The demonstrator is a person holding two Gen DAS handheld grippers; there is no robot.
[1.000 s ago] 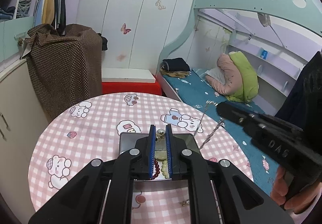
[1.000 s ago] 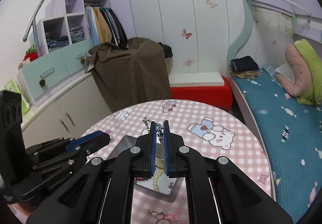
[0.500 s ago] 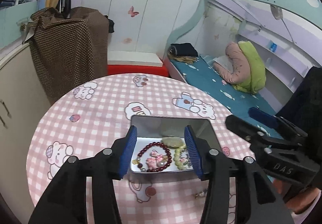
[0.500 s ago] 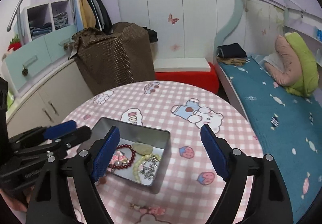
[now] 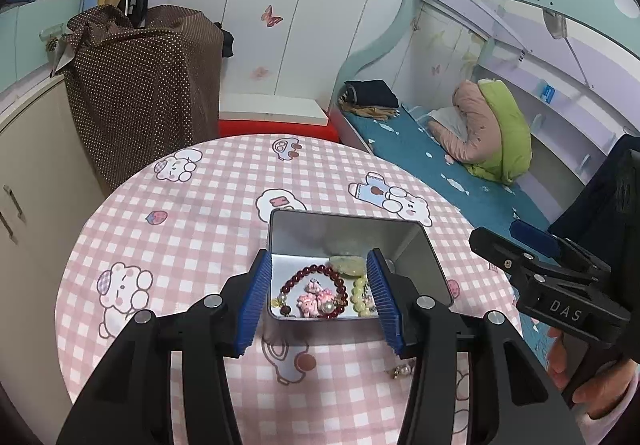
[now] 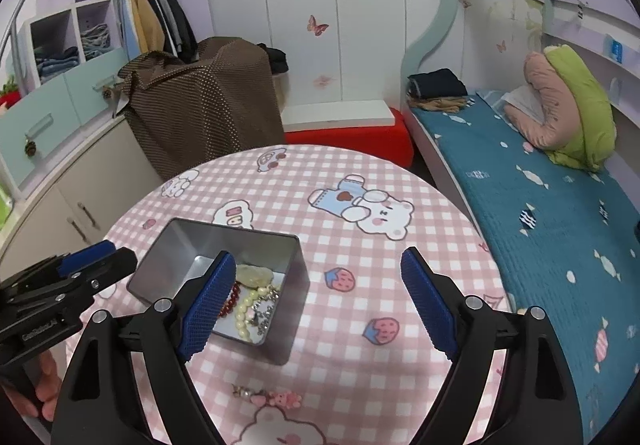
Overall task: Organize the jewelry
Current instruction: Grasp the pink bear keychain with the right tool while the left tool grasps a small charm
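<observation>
Two grippers hang over the round table [image 5: 192, 229] with its pink checked cloth, both with jaws apart and nothing between the pads, both having just been opening. From the left wrist, the left gripper [image 5: 318, 295] stands half spread just above the near end of one open metal tin [image 5: 420, 245], and looking down between its blue pads [image 5: 256, 301] I count one dark red bead bracelet [image 5: 316, 273], one cluster of pink charms [image 5: 316, 297], one pale green stone [image 5: 347, 264] and one string of cream beads [image 5: 360, 295], all in the tin. Only this view shows the bracelet whole. From the right wrist, the right gripper [image 6: 316, 309] is spread wide, its left pad over the tin's right half, and it alone catches a pink charm piece [image 6: 268, 397] lying loose on the cloth nearer than the tin. Farther off, one brown dotted cover [image 6: 204, 105] and one bed [image 6: 532, 181].
</observation>
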